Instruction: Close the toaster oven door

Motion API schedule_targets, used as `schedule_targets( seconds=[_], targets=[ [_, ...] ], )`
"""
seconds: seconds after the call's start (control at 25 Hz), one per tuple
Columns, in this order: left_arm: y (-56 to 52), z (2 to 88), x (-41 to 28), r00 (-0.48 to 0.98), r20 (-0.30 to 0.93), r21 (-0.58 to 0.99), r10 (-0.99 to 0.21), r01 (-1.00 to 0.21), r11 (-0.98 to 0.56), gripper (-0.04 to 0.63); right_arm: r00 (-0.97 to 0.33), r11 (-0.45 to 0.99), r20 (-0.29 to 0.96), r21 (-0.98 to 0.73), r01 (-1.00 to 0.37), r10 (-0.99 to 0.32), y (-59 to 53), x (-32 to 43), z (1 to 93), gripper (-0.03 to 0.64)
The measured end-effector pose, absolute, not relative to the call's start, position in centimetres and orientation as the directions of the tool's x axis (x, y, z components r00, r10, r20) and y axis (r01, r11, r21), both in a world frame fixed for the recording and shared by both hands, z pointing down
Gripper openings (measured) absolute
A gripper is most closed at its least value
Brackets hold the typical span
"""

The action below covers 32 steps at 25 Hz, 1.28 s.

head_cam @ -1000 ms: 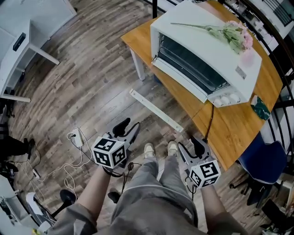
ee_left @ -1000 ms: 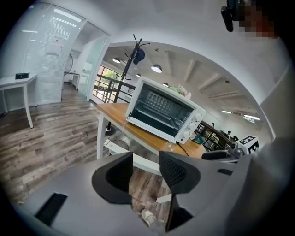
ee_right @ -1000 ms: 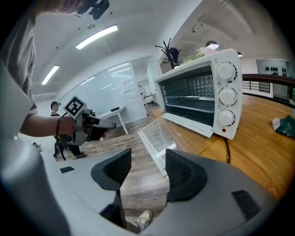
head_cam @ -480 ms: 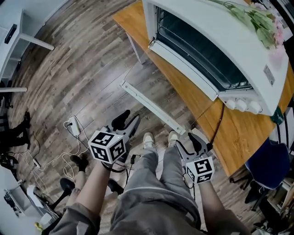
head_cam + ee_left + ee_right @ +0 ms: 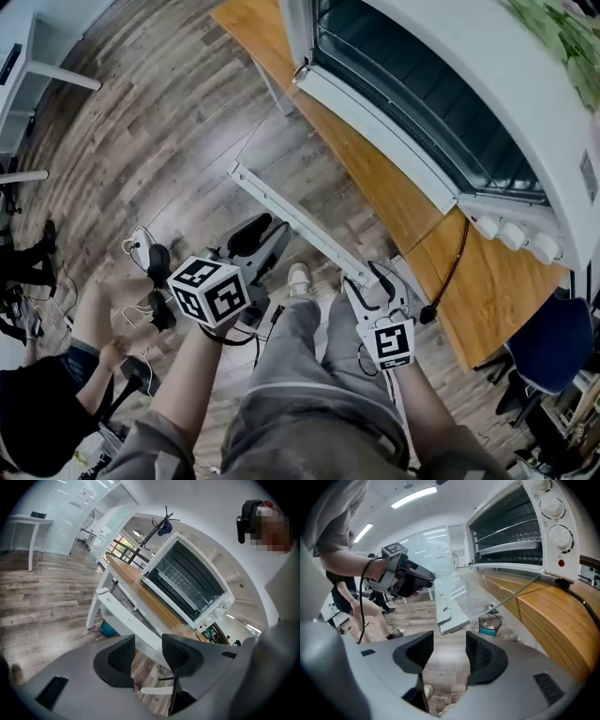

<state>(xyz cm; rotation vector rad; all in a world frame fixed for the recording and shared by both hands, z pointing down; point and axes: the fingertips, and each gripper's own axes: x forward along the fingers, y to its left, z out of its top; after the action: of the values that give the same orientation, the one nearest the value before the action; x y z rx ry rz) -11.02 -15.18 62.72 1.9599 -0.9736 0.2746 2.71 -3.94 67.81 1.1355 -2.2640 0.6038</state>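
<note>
The white toaster oven [image 5: 525,112] stands on a wooden table [image 5: 394,187] with its glass door dropped open toward me. The door's white handle bar [image 5: 291,217] juts out over the floor. My left gripper [image 5: 267,234] is open and empty, just below and left of the bar. My right gripper [image 5: 375,281] is open and empty at the bar's near end. In the right gripper view the door's edge [image 5: 450,606] lies just beyond the gripper [image 5: 449,653], with the oven's knobs [image 5: 555,508] above right. In the left gripper view the gripper [image 5: 148,653] points up at the oven [image 5: 187,581].
Another person [image 5: 56,394] crouches at the lower left beside cables and a plug strip [image 5: 141,253] on the wood floor. A black cord [image 5: 455,272] hangs off the table's edge. A blue chair [image 5: 553,347] stands at the right. A small bin [image 5: 490,625] sits under the table.
I have come closer to the oven, which now fills the top right. Both grippers have moved forward to the door's handle bar. A person has come into view at the lower left.
</note>
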Motion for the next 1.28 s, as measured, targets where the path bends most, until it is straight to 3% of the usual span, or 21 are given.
schedule_targets(
  seconds=[0.16,0.44,0.68,1.08,1.28],
  targets=[
    [-15.4,63.2,-10.5,0.676,0.528,0.641,-0.513,-0.714,-0.281,0.195,-0.499,0.537,0.543,-0.102,-0.838,-0.675,-5.6,2.5,66.6,0.211],
    [-15.2,63.1,-10.1,0.662,0.567,0.63,-0.49,-0.732,-0.261,0.194,-0.525,0.569,0.524,-0.091,-0.817,-0.67,-5.6,2.3,65.4,0.166],
    [-15.2,60.5,-9.7,0.628,0.594,0.573,-0.502,-0.769,-0.285,0.193,-0.569,0.537,0.522,-0.231,-0.811,-0.635,-5.2,1.8,62.6,0.161],
    [-16.1,52.5,-8.1,0.598,0.532,0.497,-0.6,-0.794,-0.351,0.202,-0.693,0.544,0.345,-0.44,-0.715,-0.633,-5.3,3.0,55.4,0.137],
    [-18.4,47.5,-6.3,0.61,0.469,0.491,-0.639,-0.781,-0.386,0.209,-0.724,0.481,0.275,-0.594,-0.645,-0.632,-7.2,4.7,50.7,0.127]
  ],
)
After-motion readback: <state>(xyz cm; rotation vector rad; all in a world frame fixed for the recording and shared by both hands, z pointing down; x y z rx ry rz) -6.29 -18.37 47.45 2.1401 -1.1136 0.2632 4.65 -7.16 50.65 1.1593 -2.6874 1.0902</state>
